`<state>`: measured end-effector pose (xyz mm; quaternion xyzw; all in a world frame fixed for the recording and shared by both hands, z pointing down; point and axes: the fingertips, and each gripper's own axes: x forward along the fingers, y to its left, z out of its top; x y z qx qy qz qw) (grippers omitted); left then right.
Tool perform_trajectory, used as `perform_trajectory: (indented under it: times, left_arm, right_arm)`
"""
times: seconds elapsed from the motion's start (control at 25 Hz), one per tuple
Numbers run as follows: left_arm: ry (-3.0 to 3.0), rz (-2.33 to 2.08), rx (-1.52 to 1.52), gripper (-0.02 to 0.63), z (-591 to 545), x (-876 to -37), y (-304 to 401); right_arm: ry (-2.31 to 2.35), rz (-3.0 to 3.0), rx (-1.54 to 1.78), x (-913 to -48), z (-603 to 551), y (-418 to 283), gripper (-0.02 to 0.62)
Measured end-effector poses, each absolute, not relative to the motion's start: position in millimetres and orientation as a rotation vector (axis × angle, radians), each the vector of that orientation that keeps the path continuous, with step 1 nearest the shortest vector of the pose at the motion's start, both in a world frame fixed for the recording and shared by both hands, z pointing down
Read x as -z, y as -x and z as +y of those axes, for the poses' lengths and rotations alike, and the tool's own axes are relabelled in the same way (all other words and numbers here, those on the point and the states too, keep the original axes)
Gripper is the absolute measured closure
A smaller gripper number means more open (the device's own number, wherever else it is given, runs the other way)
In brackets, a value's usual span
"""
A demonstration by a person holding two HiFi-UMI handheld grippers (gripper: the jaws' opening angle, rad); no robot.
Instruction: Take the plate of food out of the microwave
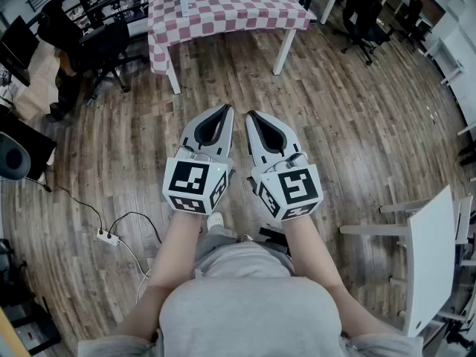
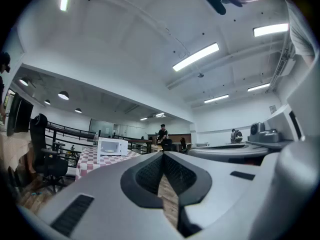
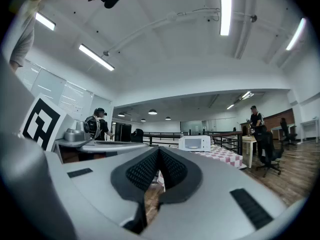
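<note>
A white microwave (image 2: 112, 147) stands far off on a table with a red and white checked cloth (image 1: 223, 10). In the right gripper view the microwave (image 3: 195, 143) shows a pale inside with what looks like a plate (image 3: 193, 147); the food is too small to make out. My left gripper (image 1: 226, 111) and right gripper (image 1: 251, 115) are held side by side at waist height over the wooden floor, pointing level at the table. Both are shut with nothing between the jaws. Each gripper's tips meet in its own view: left gripper (image 2: 162, 154), right gripper (image 3: 159, 149).
A black office chair (image 1: 104, 47) stands left of the table, more chairs (image 1: 364, 10) at the back right. A white chair (image 1: 431, 259) is close on my right. A power strip with cables (image 1: 108, 236) lies on the floor at left. People (image 3: 97, 126) stand in the background.
</note>
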<state>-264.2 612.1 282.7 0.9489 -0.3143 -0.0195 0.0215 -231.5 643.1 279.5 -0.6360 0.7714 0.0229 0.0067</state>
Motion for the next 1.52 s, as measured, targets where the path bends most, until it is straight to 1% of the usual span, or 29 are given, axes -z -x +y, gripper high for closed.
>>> perform_trajectory:
  times: [0.36,0.88,1.2,1.52]
  left_arm:
    - [-2.95,-0.947,0.07,0.604,598.6,-283.4,267.7]
    - [-2.971,-0.91,0.059,0.604,538.3,-288.3,284.0]
    - [-2.899,-0.908,0.057,0.604,503.1,-292.6,299.1]
    - [-2.882,-0.895,0.056,0.604,483.6,-300.2,296.3]
  right_arm:
    - [1.972,2.393,-0.091,-277.2,631.4,238.8,0.571]
    - [2.058,2.343,-0.132,-280.6,566.4,253.4,0.569]
    - [2.09,2.421,-0.176,-283.9,535.5,269.0,0.569]
    - [2.095,2.408,-0.083,-291.4,515.3,263.3,0.569]
